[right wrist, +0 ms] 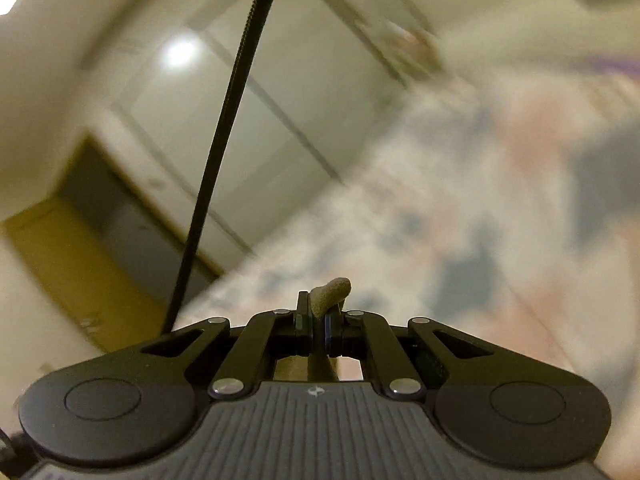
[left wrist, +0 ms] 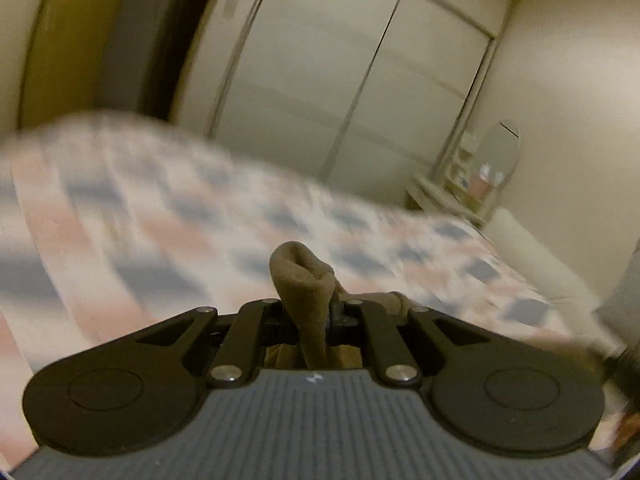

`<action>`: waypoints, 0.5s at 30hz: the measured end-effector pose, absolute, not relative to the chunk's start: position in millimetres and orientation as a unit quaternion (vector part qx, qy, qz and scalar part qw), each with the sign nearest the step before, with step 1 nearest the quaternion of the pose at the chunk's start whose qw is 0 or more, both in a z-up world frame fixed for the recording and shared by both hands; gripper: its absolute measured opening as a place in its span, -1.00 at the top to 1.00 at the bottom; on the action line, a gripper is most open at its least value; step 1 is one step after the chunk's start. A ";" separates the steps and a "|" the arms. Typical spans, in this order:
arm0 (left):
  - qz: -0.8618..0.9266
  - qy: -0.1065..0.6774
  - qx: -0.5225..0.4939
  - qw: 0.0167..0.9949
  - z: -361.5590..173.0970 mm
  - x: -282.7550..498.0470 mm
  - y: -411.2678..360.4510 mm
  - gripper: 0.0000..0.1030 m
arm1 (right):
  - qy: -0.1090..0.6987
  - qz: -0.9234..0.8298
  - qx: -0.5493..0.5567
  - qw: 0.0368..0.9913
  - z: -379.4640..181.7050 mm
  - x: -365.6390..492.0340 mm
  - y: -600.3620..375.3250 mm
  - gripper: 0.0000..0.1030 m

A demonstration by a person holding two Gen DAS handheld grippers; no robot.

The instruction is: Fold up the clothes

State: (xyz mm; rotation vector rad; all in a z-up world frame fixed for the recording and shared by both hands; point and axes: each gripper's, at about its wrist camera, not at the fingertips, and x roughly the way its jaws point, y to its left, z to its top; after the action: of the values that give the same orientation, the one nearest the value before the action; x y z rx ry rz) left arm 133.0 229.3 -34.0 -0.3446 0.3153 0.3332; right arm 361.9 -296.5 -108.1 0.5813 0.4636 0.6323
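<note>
**Both grippers pinching tan cloth above the bed**

Left gripper (left wrist: pixel 316 312): jaws drawn in tight on a fold of tan garment (left wrist: pixel 304 280). The cloth bunches up above the fingertips in a rounded loop and also runs back down between the linkages toward the camera. Clamped, not loose.

Right gripper (right wrist: pixel 318 320): jaws nearly together, with a small nub of the same tan fabric (right wrist: pixel 332 294) sticking out above the pads, tilted to the right. A thin strip of it shows lower down between the fingers. Gripped as well.

Background in the left wrist view: a bed (left wrist: pixel 200 216) with a pink, blue and white patchwork cover (heavily blurred) lies below and beyond the gripper. Behind it stands a cream wardrobe (left wrist: pixel 360 80) with sliding doors. To the far right, an oval mirror (left wrist: pixel 500 156) sits on a small dresser with some items too small to identify.

Right wrist view is tilted and blurred; the patterned bedcover (right wrist: pixel 500 180) fills the right side, wardrobe doors sit at centre, and a yellow-framed doorway (right wrist: pixel 80 240) is lower left. A black cable (right wrist: pixel 224 140) crosses the frame from top to the gripper body.
</note>
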 end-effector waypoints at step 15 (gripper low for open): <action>0.177 0.412 -0.364 0.816 -215.4 105.0 251.7 0.01 | 0.466 0.211 0.237 0.826 -213.1 398.9 -237.0 -0.62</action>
State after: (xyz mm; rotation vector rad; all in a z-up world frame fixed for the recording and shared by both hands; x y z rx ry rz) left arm 105.0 251.7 -215.4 -0.7752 0.8784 0.3778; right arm 398.9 -237.0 -213.1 0.5036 0.9890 0.4473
